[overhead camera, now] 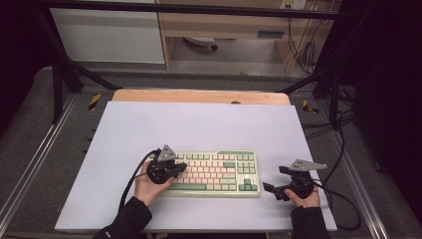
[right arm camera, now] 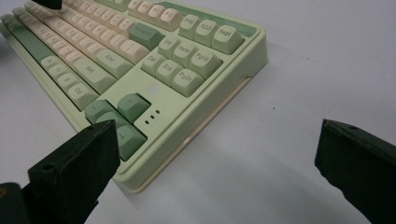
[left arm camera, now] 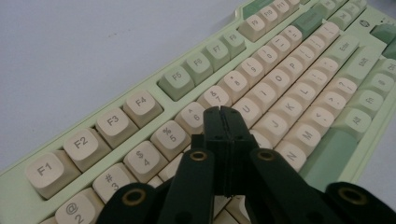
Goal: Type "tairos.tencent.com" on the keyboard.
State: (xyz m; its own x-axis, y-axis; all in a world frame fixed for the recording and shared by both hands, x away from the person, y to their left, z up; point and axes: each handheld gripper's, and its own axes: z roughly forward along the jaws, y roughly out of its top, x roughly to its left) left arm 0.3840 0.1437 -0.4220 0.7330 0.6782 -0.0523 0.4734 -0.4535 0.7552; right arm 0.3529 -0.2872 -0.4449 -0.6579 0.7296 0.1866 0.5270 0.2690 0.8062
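Pale green and cream plastic, the keyboard [overhead camera: 214,173] lies flat on the near part of the white table [overhead camera: 149,129], a little right of its middle, its long side running across in front of the person. The left hand-held gripper [overhead camera: 175,168] hangs over the keyboard's left half with its jaws pressed together into one black point and nothing between them; in the left gripper view that point [left arm camera: 223,112] sits just above the letter rows, close under the 6 and 7 keys [left arm camera: 215,96], though whether it touches a keycap I cannot tell. The right hand-held gripper [overhead camera: 272,187] rests low on the table just off the keyboard's right end, near the arrow keys [right arm camera: 123,119], with its jaws spread wide and empty, one to each side in the right gripper view. To my eye the step in hand is pressing a key with the closed tip, used like a single finger, while the other hand waits. The next move seems to call for a short, straight push down onto the middle of one chosen cap, light enough not to catch its neighbours, since the tip is nearly as broad as a key and the caps sit close together.
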